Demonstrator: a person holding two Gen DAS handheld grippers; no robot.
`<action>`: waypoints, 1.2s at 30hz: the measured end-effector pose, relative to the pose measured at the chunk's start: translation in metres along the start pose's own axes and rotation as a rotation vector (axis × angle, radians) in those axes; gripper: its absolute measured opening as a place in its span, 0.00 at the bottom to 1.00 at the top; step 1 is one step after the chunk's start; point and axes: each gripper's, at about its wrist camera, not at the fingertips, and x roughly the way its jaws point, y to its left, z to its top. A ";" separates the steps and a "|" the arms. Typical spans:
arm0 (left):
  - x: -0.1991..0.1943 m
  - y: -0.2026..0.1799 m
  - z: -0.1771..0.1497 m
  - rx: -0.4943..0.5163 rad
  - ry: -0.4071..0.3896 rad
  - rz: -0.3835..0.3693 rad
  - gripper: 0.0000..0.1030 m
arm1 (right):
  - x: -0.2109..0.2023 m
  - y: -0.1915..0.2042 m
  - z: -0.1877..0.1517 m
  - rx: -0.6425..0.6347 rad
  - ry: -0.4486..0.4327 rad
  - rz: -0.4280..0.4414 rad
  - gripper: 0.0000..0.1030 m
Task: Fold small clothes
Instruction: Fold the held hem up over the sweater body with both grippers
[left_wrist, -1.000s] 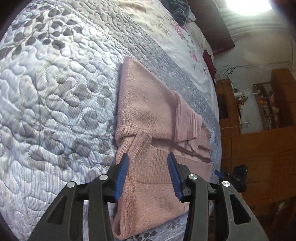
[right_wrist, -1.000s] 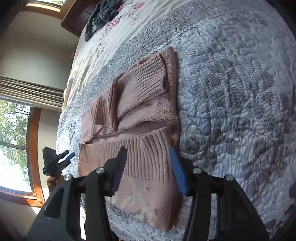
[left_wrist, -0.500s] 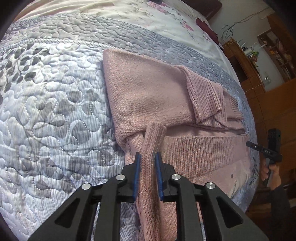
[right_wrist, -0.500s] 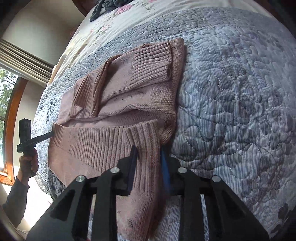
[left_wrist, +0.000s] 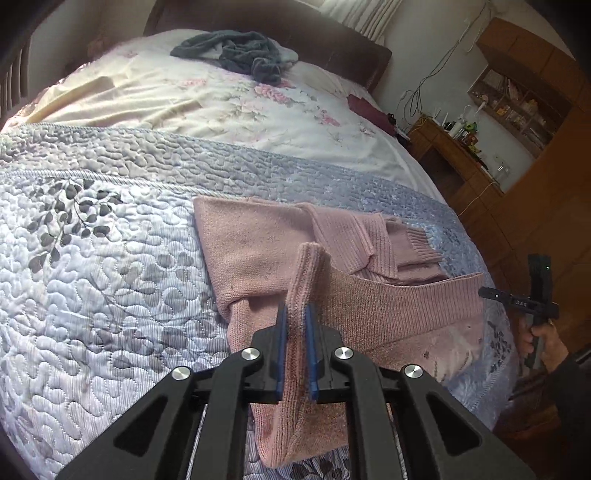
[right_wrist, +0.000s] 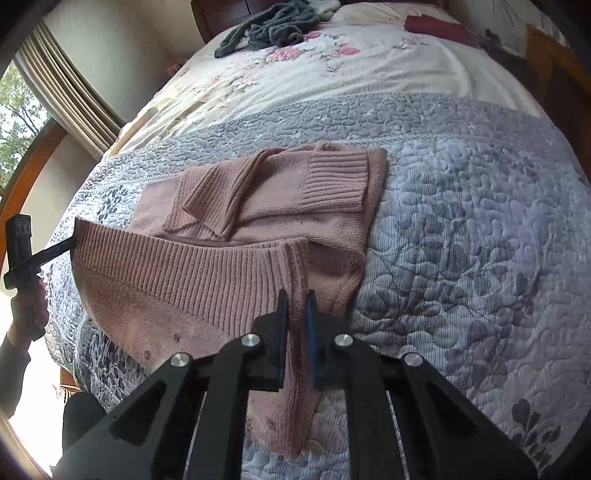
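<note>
Both claws, left (left_wrist: 295, 325) and right (right_wrist: 295, 314), clamp sweater (left_wrist: 251, 251) hem at 6 o'clock; sleeves folded in, final fold toward 12 remains.

The only lettering I could read was "DAS", in small pale characters on the side bar of the right gripper (left_wrist: 517, 302), seen from my left wrist camera. Nothing else in either view carried legible text, labels or numbers that I could make out.
</note>
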 end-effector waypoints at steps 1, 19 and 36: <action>-0.006 -0.005 0.003 0.012 -0.017 -0.003 0.09 | -0.008 0.003 0.002 -0.006 -0.017 -0.002 0.08; 0.052 0.031 0.118 -0.072 -0.008 0.000 0.08 | 0.013 -0.019 0.134 0.095 -0.062 -0.080 0.07; 0.155 0.099 0.155 -0.290 0.102 0.007 0.08 | 0.111 -0.056 0.189 0.221 0.025 -0.114 0.07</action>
